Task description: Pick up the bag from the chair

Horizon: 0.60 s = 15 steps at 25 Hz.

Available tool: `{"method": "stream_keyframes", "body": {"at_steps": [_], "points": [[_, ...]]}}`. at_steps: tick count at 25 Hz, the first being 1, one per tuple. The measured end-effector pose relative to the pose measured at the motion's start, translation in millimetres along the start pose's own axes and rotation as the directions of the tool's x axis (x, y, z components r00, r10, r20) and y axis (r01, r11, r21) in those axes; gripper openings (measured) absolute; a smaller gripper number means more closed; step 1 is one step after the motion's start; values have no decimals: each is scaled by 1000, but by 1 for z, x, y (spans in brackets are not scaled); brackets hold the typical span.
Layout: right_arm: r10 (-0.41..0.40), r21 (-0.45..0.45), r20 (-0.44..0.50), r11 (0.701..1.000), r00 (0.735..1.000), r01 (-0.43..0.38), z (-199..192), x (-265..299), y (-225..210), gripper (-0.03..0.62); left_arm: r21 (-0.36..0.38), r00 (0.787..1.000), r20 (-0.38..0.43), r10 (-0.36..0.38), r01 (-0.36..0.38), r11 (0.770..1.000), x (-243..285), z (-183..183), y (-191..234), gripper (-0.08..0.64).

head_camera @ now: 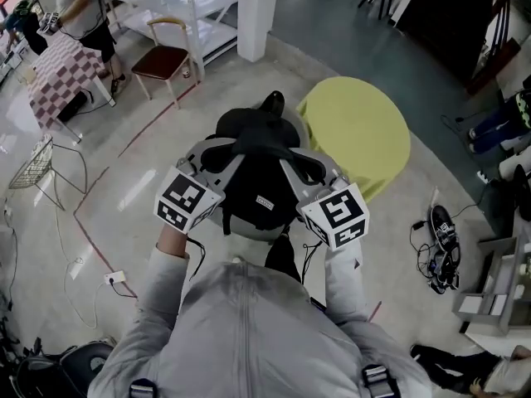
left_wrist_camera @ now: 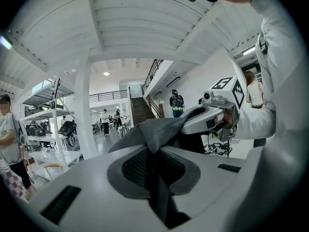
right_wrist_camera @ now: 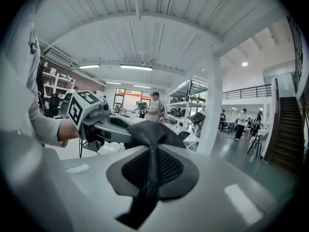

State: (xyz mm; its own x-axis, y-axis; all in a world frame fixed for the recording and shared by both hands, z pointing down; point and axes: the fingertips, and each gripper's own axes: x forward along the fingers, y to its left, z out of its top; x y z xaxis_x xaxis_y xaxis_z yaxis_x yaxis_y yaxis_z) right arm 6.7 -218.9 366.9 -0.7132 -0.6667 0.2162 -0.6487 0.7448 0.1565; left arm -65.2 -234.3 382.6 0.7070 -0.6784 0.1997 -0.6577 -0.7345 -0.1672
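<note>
While the left gripper (left_wrist_camera: 153,151) is clenched on a fold of the black bag (head_camera: 255,187), the right gripper (right_wrist_camera: 152,166) pinches another fold just beside it, so the bag sits between the two. A yellow-green round surface (head_camera: 365,131) lies beyond the right gripper. A wooden chair (head_camera: 163,58) stands far beyond the left.
</note>
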Motion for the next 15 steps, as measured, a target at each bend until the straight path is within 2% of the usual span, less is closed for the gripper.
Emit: {"method": "stream_keyframes", "body": {"at_steps": [8, 15], "points": [[20, -12, -22, 1000, 1000, -20, -4, 6, -7, 37, -36, 999, -21, 34, -34, 999, 8, -5, 5, 35], [25, -4, -36, 1000, 999, -26, -13, 11, -11, 37, -44, 999, -38, 30, -32, 999, 14, -13, 6, 35]]}}
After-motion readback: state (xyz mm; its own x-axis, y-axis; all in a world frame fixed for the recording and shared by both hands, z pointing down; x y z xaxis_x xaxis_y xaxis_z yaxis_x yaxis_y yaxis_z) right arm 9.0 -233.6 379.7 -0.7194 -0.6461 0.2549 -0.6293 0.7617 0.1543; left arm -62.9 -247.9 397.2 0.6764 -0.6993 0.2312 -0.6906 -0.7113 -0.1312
